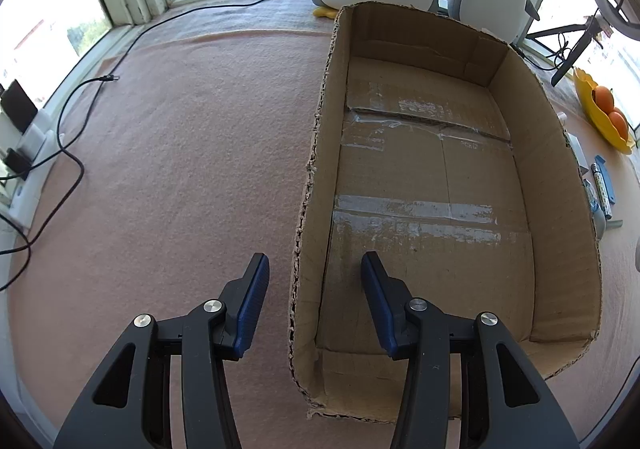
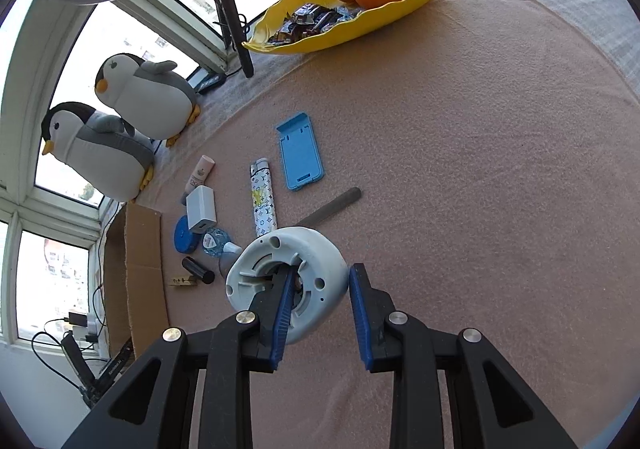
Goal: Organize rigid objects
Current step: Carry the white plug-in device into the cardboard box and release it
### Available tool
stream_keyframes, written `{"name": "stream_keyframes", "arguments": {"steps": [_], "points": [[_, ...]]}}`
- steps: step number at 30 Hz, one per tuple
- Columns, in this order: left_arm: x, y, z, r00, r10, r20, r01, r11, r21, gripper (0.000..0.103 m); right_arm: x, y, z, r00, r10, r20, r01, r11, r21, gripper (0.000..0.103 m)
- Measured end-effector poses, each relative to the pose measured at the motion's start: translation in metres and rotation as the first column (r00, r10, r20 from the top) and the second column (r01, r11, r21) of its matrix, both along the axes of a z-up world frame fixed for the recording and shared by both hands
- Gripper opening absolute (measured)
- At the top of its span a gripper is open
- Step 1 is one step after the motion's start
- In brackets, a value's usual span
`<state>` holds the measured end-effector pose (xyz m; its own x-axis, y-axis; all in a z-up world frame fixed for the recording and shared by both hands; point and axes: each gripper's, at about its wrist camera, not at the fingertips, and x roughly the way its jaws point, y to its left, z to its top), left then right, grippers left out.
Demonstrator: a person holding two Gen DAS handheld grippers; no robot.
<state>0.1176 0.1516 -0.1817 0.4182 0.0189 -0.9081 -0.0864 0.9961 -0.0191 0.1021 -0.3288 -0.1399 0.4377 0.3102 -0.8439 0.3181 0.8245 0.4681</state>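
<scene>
My right jaws [image 2: 318,313] pinch the wall of the white ring [image 2: 286,281], one finger inside its hole, just right of the box [image 2: 142,269]. It seems stiff, smooth plastic, moderately heavy, so the rim is the best hold. My left jaws [image 1: 314,309] straddle the box wall, not touching it.

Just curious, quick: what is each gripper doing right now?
Left gripper: open, holding nothing.
Right gripper: closed on the white round housing.
</scene>
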Motion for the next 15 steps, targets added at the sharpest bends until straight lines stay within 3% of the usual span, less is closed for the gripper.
{"name": "stream_keyframes", "arguments": {"steps": [6, 15], "points": [[0.000, -0.001, -0.001, 1.000, -0.001, 0.002, 0.001, 1.000, 0.004, 0.047, 0.015, 0.060, 0.036, 0.986, 0.144, 0.089, -0.143, 0.990, -0.018, 0.025], [-0.002, 0.000, 0.000, 1.000, 0.007, 0.007, -0.007, 1.000, -0.007, 0.047, 0.032, 0.165, 0.055, 0.919, 0.362, 0.155, -0.359, 0.932, -0.052, 0.025]]}}
